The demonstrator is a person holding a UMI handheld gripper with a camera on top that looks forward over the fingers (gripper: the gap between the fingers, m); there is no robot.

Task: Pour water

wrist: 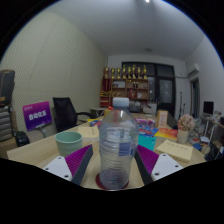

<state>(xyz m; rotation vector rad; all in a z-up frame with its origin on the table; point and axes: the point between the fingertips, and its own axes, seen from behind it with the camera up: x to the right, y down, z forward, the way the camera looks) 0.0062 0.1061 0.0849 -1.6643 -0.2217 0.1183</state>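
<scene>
One water bottle (pixel 117 143) clamped between two fingers (pixel 82 162), one green cup (pixel 69 143) just beside, on table (pixel 40 153)

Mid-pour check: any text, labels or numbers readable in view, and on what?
None can be read.
Bottle, between the jaws: clear, no label showing.
Purple sign, far left: white lettering, too blurred.
Papers on the table: print too small.
Shelf at the back: nothing legible.

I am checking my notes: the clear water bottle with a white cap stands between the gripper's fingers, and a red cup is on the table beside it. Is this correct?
Not quite. The cup is green, not red, as the gripper view shows. The rest holds: the capped water bottle stands between the fingers of the gripper, on the table.
</scene>
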